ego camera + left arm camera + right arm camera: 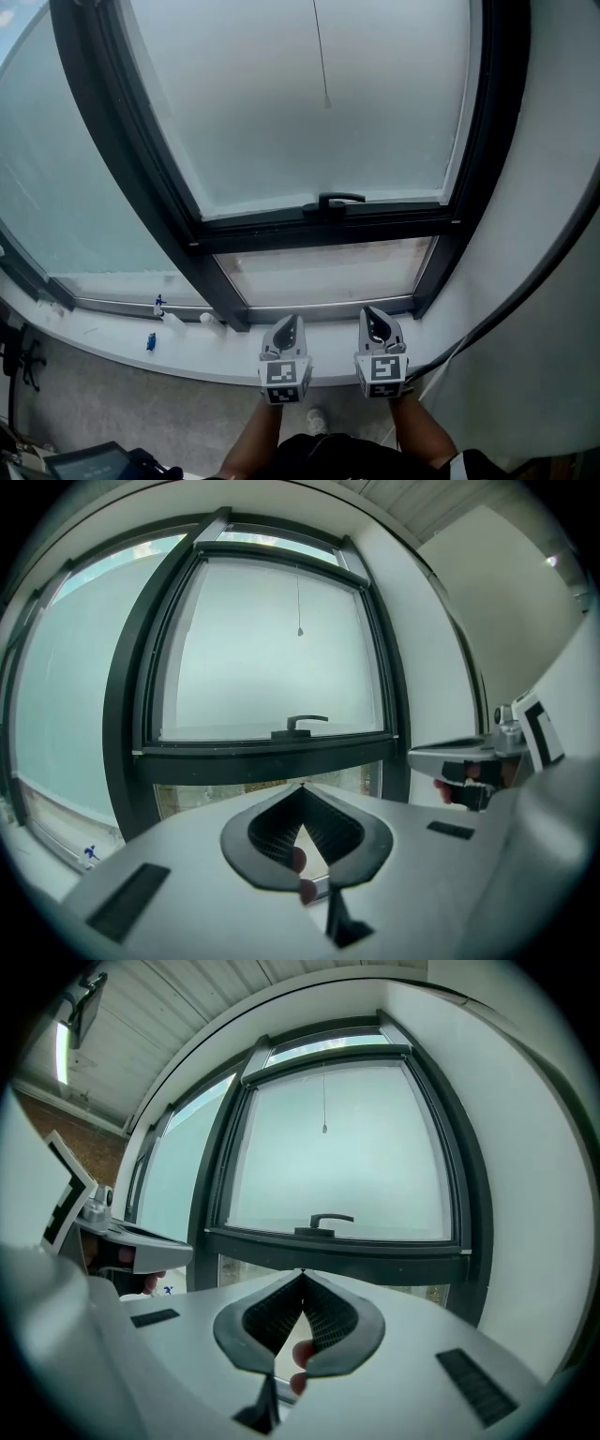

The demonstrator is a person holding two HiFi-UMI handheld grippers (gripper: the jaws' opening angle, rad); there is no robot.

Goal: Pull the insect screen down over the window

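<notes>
While both grey hand-held grippers are hovering low above white sill (pixel 187 349), left gripper (pixel 290 323) and right gripper (pixel 373 317) are staying out of play: jaws closed, empty. Thin dark pull cord (pixel 321 56) is dangling high over frosted pane of dark-framed window (pixel 328 225), well apart from both. Insect screen not showing, likely rolled up above; pull-down seemingly not begun.

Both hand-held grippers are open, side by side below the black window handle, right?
No, they are shut: the left hand-held gripper and right hand-held gripper have jaws closed on nothing, as both gripper views show. They are side by side below the black window handle.
</notes>
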